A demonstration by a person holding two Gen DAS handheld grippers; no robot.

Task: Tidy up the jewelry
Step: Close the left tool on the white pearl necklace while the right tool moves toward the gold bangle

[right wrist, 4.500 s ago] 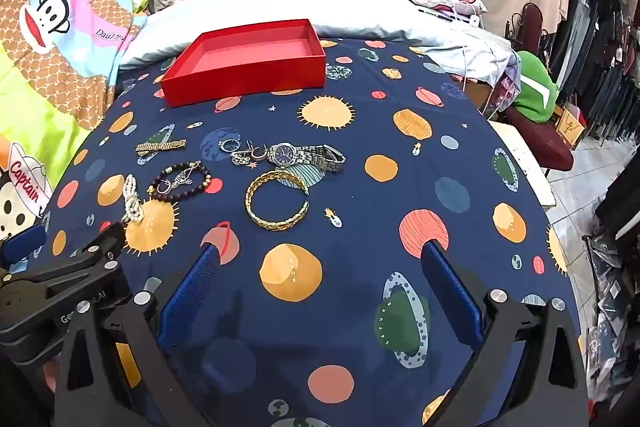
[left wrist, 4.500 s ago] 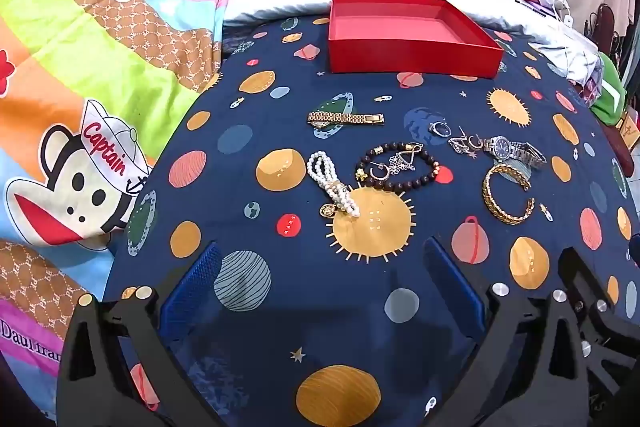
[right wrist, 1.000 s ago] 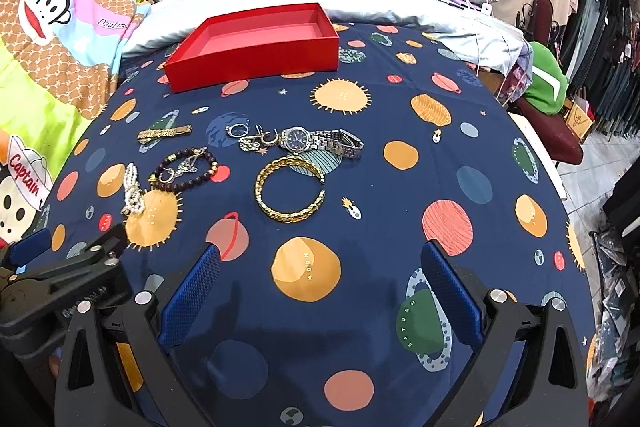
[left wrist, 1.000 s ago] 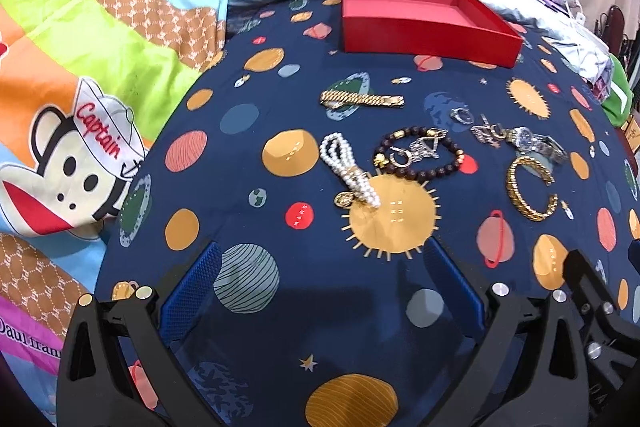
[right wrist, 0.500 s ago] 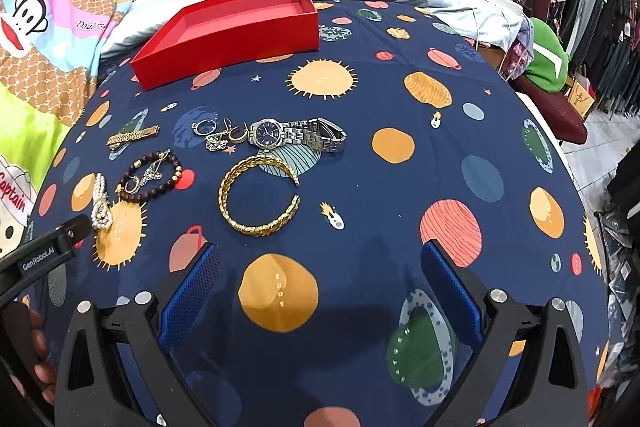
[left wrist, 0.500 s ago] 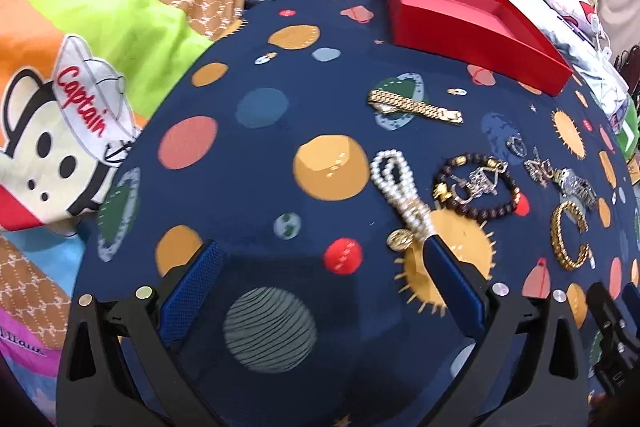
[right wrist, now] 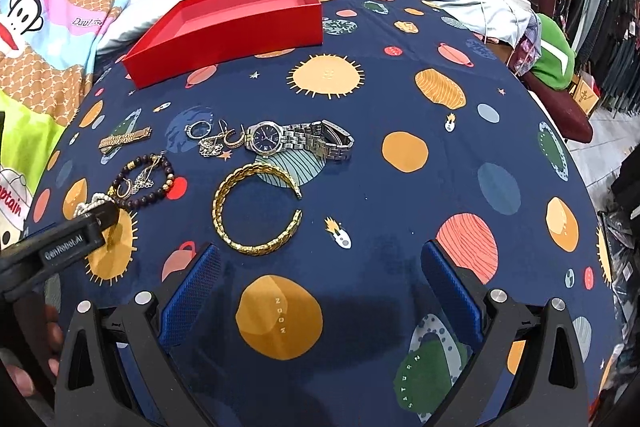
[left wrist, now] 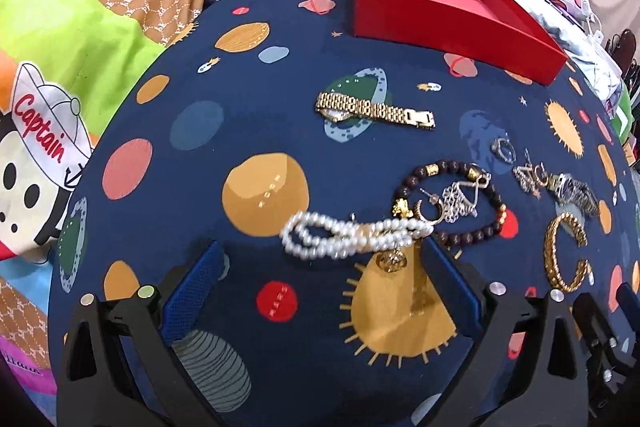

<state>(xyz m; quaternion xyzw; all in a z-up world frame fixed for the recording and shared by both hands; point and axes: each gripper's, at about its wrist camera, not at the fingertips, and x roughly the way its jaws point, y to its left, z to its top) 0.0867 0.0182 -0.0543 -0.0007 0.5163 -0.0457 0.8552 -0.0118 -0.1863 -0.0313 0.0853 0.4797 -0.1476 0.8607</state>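
Left claw (left wrist: 320, 267) has closed in on the pearl bracelet (left wrist: 352, 235), fingers spread.

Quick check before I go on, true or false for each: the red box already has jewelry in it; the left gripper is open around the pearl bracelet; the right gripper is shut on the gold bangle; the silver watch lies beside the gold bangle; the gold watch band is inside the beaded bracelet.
1. The red box holds jewelry. False: the inside that shows is bare.
2. The left gripper is open at the pearl bracelet. True.
3. The right gripper is shut on the gold bangle. False: it is open, just short of the bangle.
4. The silver watch lies just beyond the bangle. True.
5. The gold watch band lies inside the beaded bracelet. False: it lies apart, nearer the box.
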